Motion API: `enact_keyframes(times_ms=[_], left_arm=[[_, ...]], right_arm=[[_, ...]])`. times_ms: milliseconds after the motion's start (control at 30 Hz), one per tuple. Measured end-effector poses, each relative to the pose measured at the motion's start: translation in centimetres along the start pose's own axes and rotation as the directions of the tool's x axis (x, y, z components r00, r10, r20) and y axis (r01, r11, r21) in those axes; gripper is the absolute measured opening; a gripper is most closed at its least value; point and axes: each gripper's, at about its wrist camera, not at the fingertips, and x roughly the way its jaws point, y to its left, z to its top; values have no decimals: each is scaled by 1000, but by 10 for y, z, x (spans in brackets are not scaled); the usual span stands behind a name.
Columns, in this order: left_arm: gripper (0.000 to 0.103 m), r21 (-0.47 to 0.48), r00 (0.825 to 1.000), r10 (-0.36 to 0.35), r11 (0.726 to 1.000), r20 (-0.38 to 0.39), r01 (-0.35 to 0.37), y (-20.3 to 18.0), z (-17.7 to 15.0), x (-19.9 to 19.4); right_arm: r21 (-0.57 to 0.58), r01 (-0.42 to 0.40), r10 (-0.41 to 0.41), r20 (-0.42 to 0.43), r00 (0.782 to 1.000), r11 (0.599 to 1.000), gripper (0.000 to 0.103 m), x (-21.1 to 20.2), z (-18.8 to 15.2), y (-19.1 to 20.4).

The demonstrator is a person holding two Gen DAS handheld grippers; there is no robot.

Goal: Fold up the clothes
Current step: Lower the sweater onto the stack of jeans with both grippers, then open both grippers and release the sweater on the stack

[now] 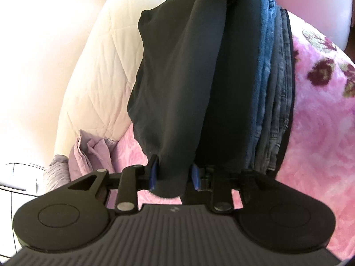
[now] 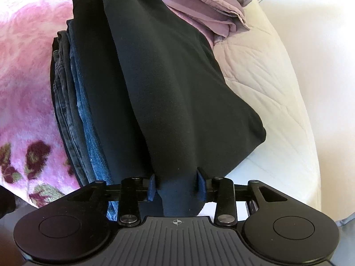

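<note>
A black garment [image 1: 177, 77], folded into a long band, stretches between my two grippers. In the left wrist view my left gripper [image 1: 175, 175] has its blue pads [image 1: 154, 173] pinching one bunched end, and a stub of cloth pokes out behind them. In the right wrist view the same garment [image 2: 177, 88] narrows into my right gripper [image 2: 176, 187], whose blue pads [image 2: 200, 188] squeeze the other end. The band lies over or just above a stack of folded clothes [image 1: 270, 88] [image 2: 73, 110], with navy, blue and grey layers. Whether it rests on the stack I cannot tell.
The stack sits on a pink flowered blanket [image 1: 321, 133] [image 2: 24, 77]. Beside the blanket is a white quilted bed cover [image 1: 88, 66] [image 2: 266, 88]. Purple pillows and linen [image 1: 88, 153] [image 2: 199, 11] are piled at one end of the bed.
</note>
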Motion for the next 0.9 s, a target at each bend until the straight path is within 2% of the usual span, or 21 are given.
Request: enact_keyframes(times_ms=[33,67,133,267,467,567,667,733,800,867,900], left_arm=[[26,3,1000,2,1000,6,-2,-2,1,0],[20,3,1000,0,1000,8,0,-3,1,0],[17,-17,1000,-27,999,-6,27,1,2,5],[15,-47,996,-80,996,-36,78,2,-3,19],[16,-31,995,-83,996,-50,82,0,-1,18],[19,-92,992,-103,991,-78,96,3,1,18],[27,-226,981,-148,967,-126,117,17,-7,10],[30,-370,969,-197,920,-151,129,27,-17,1],[30,-511,955,-249,849,-163,134,35,-26,-10],[37,-655,940,-306,744,-153,135,39,-34,-20],[39,-728,932,-336,672,-137,135,40,-38,-25]], right_arm=[[-5,5,-5,-1,1000,1000,38,-1,-1,1],[-14,13,-13,-4,1000,1000,38,-2,-2,3],[-15,27,-28,-11,1000,1000,38,-1,3,4],[69,21,-20,-15,1000,997,38,1,10,4],[133,-3,5,-14,1000,991,38,-1,6,3],[175,-13,19,-34,999,984,39,-7,5,-2],[247,-27,46,-70,997,969,45,-15,-1,0],[297,-42,72,-91,993,954,47,-21,-5,3],[402,-59,106,-96,990,914,48,-30,-11,2],[528,-85,150,-82,985,845,51,-39,-18,2],[594,-102,179,-72,981,798,54,-44,-21,2]])
